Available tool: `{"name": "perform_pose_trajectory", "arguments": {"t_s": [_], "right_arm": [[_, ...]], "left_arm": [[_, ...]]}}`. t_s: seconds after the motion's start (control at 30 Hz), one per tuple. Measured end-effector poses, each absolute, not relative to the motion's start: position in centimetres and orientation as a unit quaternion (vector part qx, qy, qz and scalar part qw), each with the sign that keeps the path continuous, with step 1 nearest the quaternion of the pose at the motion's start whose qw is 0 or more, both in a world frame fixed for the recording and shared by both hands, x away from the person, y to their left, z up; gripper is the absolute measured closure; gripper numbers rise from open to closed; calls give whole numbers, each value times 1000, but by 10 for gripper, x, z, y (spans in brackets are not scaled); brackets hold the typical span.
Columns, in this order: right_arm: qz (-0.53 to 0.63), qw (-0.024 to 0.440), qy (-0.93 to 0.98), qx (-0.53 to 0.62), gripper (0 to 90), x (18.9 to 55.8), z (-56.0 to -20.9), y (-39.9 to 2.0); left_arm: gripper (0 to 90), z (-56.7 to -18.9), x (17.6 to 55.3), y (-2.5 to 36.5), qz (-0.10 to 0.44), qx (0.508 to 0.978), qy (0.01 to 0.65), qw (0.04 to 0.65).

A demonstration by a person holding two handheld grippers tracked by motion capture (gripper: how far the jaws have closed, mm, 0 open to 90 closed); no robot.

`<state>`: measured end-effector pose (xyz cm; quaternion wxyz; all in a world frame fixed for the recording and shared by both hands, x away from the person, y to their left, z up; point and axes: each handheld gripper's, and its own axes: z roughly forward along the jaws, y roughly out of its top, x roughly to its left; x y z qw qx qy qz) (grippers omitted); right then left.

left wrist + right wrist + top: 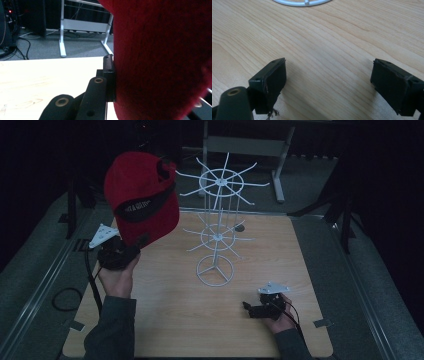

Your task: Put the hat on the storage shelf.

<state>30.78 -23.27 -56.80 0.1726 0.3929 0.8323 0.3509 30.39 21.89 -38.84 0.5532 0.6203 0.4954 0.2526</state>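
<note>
A white wire rack [216, 227] stands upright near the middle of the wooden table [165, 320]. It consists of a ring base [215, 270] with 3 spokes, a thin central post and 2 tiers of radiating hooks, the upper tier wider than the lower. The rack stands between the 2 grippers and just to the right of the cap in the high view; its upper hooks reach close to the cap's side. Beyond the far table edge, a white desk frame [280, 165] stands on grey carpet. A black cable [67, 298] loops on the floor off the left table edge.

The red cap [141, 197] is held in the air above the left rear part of the table, clear of the surface. It is a soft, rounded fabric crown with a dark band across its lower front carrying small pale lettering, too small to read.

The left gripper [131, 246] is clamped on the cap's lower edge; in the left gripper view, the red fabric [162, 60] presses directly against a black jaw. The right gripper [248, 307] rests low over the front right of the table, near the rack base. In the right gripper view its jaws stand wide apart with bare wood between them.
</note>
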Motion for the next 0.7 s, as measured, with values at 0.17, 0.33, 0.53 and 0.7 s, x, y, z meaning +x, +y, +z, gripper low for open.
{"name": "perform_pose_trajectory", "arguments": {"t_s": [0.17, 0.33, 0.53, 0.7], "right_arm": [[351, 173, 832, 392, 131, 308, -568, -232], [351, 173, 832, 392, 131, 308, -568, -232], [351, 173, 832, 392, 130, 308, -568, -232], [351, 173, 832, 392, 131, 308, -568, -232]], "left_arm": [[851, -386, 302, 219, 254, 614, 495, 560], [851, -383, 301, 218, 257, 614, 490, 563], [851, -380, 302, 218, 257, 609, 489, 569], [851, -377, 300, 216, 260, 605, 482, 579]]}}
